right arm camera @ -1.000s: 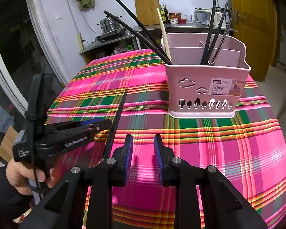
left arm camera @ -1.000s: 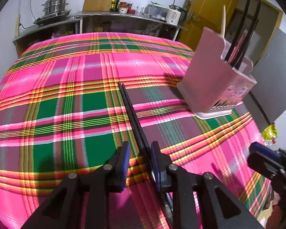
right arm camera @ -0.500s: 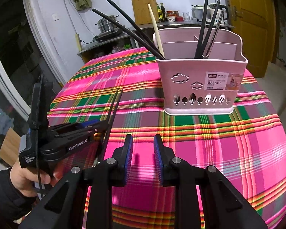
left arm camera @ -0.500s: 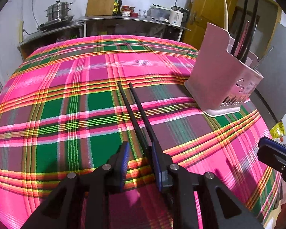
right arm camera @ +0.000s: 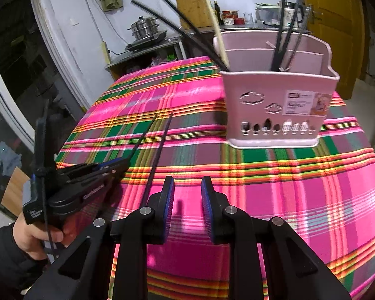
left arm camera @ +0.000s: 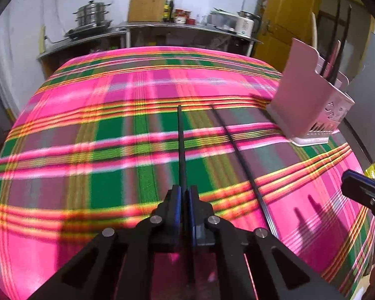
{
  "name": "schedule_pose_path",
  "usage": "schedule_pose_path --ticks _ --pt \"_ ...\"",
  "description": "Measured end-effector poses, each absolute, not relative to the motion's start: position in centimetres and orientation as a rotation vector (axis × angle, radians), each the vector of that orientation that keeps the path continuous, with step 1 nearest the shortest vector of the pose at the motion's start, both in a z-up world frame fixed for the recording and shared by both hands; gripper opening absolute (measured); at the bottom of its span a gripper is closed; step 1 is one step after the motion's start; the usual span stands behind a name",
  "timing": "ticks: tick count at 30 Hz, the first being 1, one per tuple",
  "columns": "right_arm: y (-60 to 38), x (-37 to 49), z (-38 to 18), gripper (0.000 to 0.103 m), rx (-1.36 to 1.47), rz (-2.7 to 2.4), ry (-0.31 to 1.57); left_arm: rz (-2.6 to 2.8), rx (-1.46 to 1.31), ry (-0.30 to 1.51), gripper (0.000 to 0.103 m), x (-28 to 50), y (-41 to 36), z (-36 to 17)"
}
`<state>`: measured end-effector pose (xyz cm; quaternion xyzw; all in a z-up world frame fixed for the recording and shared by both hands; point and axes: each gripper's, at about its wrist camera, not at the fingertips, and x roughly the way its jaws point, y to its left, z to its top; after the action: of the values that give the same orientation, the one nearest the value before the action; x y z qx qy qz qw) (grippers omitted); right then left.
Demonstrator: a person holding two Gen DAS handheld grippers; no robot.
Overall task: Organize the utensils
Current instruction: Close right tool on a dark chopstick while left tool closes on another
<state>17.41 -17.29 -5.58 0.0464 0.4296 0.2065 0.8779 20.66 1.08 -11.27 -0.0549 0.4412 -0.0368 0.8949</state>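
the left gripper (left arm camera: 184,195) pinches one thin black chopstick (left arm camera: 180,145), its tip pointing far over the pink plaid tablecloth (left arm camera: 87,130); a second black chopstick (left arm camera: 240,160) lies just right of it. the right gripper (right arm camera: 188,197) hangs spread and empty, near the pink plastic utensil basket (right arm camera: 277,105) at far right, whose label reads "basket".

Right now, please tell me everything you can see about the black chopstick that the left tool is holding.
The held chopstick is a long, thin, straight black stick, smooth and dark like plastic or lacquered wood, narrowing to its far tip. The left tool is shut on its thick end, and it points straight ahead over the plaid tablecloth, apparently slightly above it. A second black chopstick lies apart on the cloth to its right. The pink utensil basket stands farther right, not touching it.
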Motion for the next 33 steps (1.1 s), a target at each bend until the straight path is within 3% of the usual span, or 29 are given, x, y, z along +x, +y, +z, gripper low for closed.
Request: schedule_pose_path --ticks 8,18,33 --pt "-13.3 19.0 -7.0 0.023 0.072 0.489 0.934 -0.045 -0.185 0.928 0.006 17.6 4.8 -11.3" --pt "-9.7 22.6 -8.3 0.023 0.024 0.49 0.965 -0.087 -0.14 0.939 0.01 21.6 4.2 -11.3" --pt "-8.0 27.3 -10.3 0.023 -0.03 0.445 1.017 -0.025 -0.176 0.915 0.007 23.3 5.6 -11.4"
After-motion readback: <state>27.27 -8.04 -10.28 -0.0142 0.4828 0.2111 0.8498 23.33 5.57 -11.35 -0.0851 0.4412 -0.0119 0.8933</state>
